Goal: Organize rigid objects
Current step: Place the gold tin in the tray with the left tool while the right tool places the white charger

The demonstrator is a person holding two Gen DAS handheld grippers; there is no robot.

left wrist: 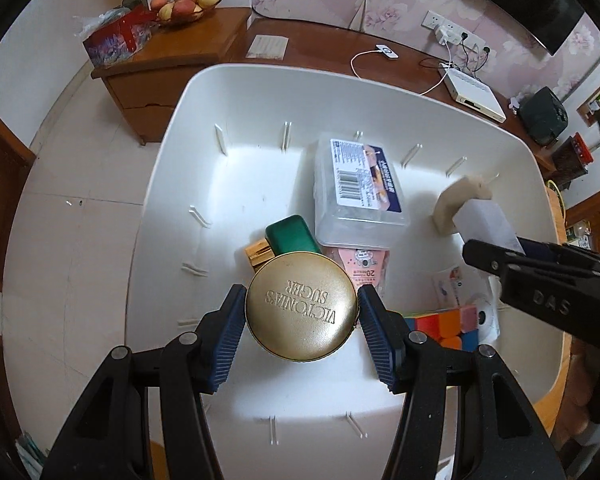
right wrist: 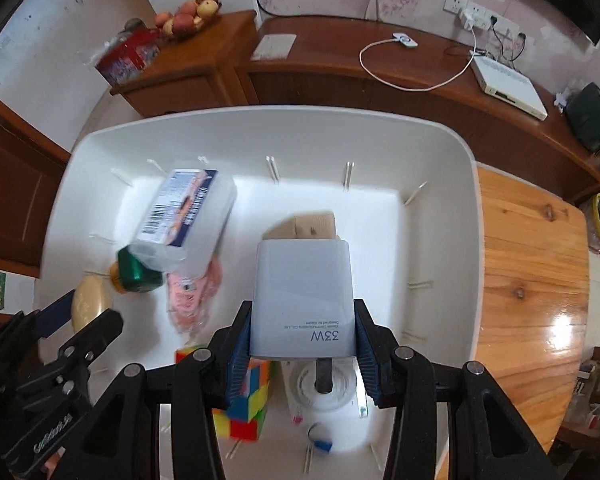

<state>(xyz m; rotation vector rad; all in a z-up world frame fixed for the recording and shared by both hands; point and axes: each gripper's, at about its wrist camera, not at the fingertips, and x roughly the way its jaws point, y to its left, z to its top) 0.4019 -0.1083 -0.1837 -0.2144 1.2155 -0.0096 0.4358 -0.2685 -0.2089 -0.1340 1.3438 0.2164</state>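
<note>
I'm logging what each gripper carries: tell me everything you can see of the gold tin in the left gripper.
The gold tin is round, shiny and metal-looking, its slightly domed lid embossed "VICTORIA'S SUGER", seen upside down. The left gripper clamps it by the rim, blue ribbed pads pressing on opposite sides, lid facing the camera. It hangs over the white bin, above a green box; nothing else visibly touches it.

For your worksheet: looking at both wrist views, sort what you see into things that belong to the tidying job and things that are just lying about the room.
Part of the job:
gold tin, held in the left gripper
white charger, held in the right gripper
white bin
clear box
colour cube

Just lying about:
fruit bowl
red box
white router
</note>
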